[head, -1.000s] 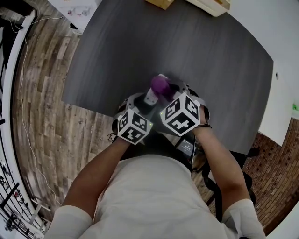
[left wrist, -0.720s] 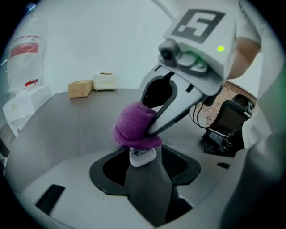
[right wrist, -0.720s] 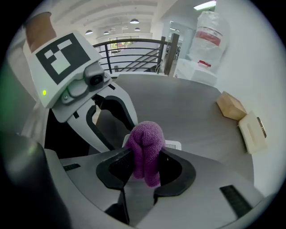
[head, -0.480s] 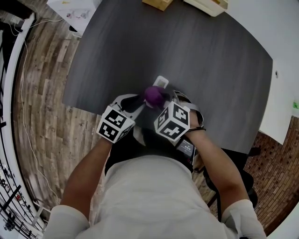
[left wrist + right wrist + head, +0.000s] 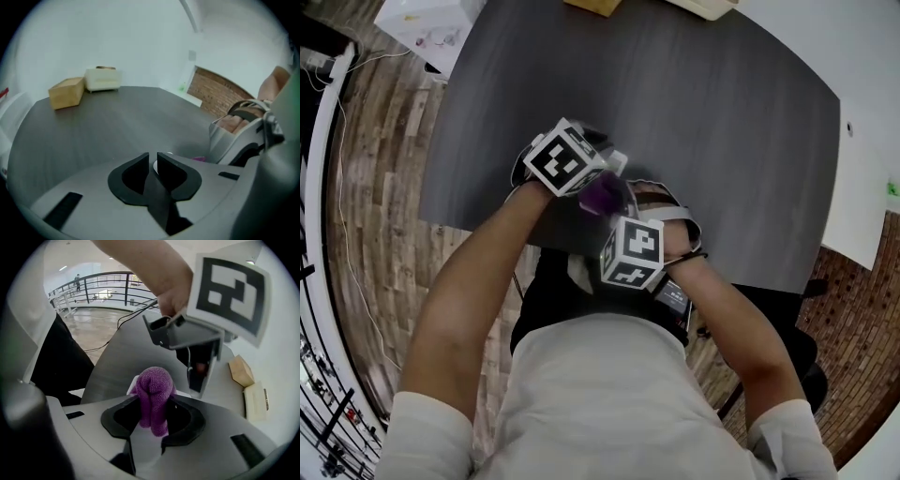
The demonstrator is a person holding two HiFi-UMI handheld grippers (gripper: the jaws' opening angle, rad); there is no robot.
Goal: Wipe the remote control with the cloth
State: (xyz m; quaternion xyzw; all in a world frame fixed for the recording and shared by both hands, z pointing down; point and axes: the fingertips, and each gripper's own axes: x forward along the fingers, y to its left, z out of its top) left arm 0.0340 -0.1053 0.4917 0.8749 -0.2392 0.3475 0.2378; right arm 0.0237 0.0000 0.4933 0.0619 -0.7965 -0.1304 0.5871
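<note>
Looking steeply down from the head onto dark table [image 5: 741, 122]; close behind jaws of left gripper [image 5: 153, 158] toward wooden block [image 5: 67, 92], of right gripper [image 5: 154, 401] back toward left gripper; table shared.

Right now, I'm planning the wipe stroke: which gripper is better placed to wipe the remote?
Right. The right gripper is shut on the purple cloth over the white remote. The left gripper carries no cloth; its jaws have just been closing, with a white sliver in their narrow gap.
</note>
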